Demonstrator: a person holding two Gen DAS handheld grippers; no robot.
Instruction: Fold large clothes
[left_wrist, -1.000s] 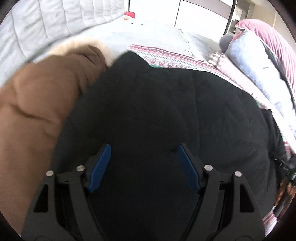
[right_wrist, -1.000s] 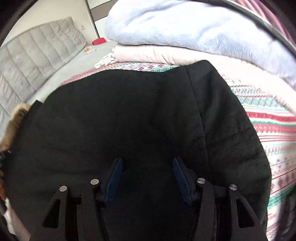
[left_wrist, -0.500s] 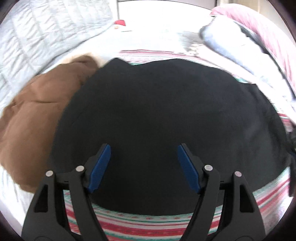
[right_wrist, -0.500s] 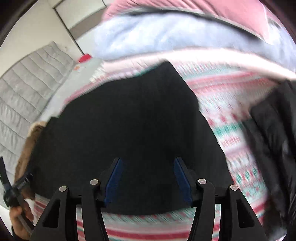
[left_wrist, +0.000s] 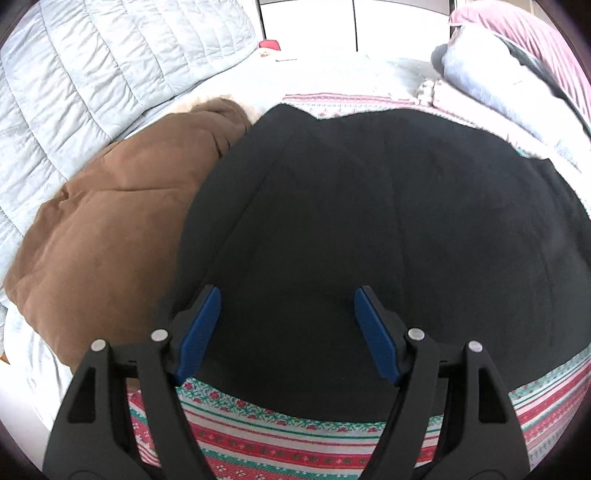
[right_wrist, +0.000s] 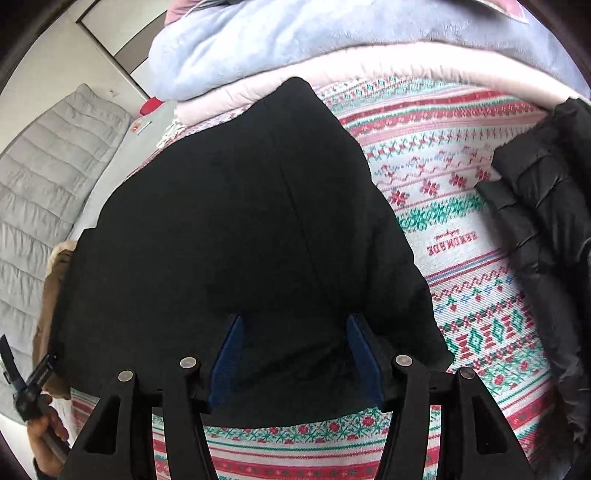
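Left gripper (left_wrist: 286, 325) is hanging with blue pads wide apart, nothing between them, over the near hem of the folded black coat (left_wrist: 369, 221). Right gripper (right_wrist: 293, 354) is likewise sitting spread apart and empty above the same black coat (right_wrist: 236, 240), close to its near edge. The coat is lying flat on the patterned red-green-white blanket (left_wrist: 280, 439), filling the centre of both views; blanket strip is showing at 6 o'clock under the hem, and more blanket (right_wrist: 461, 206) is spreading out at 3 o'clock in the right wrist view. In that view, the person's left hand (right_wrist: 44, 439) is gripping the other tool's handle at 8 o'clock. A brown coat (left_wrist: 110, 229) is lying at 9 o'clock in the left wrist view, touching the black coat's left edge. A black puffer jacket (right_wrist: 546, 221) is bunching at 3 o'clock, apart from the folded coat. Farther off, the grey quilted headboard (left_wrist: 92, 74) is rising at 10 o'clock. A pale blue blanket (right_wrist: 295, 37) is stacking on a pink one (right_wrist: 351, 70) at 12 o'clock, just past the coat's far corner. A small red object (left_wrist: 269, 44), too small to identify, is sitting at the far end.
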